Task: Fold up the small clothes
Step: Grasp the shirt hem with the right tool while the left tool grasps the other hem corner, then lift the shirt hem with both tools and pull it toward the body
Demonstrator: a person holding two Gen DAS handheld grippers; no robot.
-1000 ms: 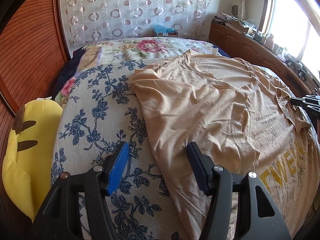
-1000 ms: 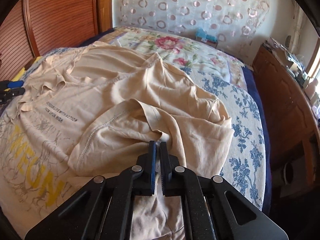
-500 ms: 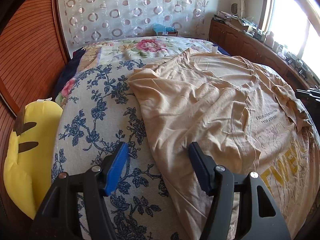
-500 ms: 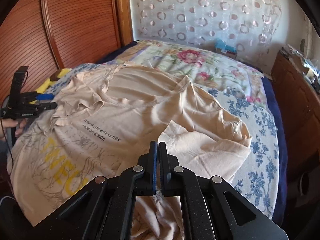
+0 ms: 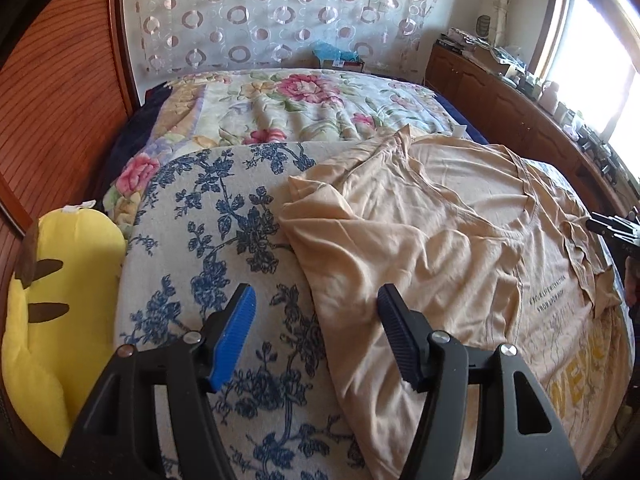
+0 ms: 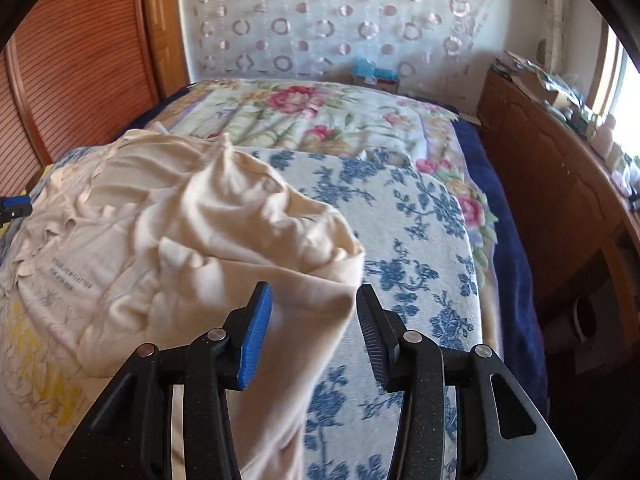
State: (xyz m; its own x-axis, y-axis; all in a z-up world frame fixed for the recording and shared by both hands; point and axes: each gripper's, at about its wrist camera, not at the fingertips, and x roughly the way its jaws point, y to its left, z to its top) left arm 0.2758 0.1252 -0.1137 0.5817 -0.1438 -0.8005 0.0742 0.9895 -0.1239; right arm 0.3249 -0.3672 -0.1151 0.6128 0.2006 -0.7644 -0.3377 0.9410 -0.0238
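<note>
A home bedroom: a bed (image 5: 192, 240) under flowered blankets (image 5: 304, 104) fills the middle, a circle-patterned curtain (image 5: 280, 12) hangs at 12 o'clock, a cluttered wooden cabinet (image 5: 500, 96) stands under a bright window (image 5: 600, 60) at 2 o'clock.

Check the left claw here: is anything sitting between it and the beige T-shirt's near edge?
Nothing visible does. The left claw hangs open over the blue-flowered cover, and the T-shirt edge already runs between its fingers. The yellow plush lies off to the side, clear of the path.
</note>
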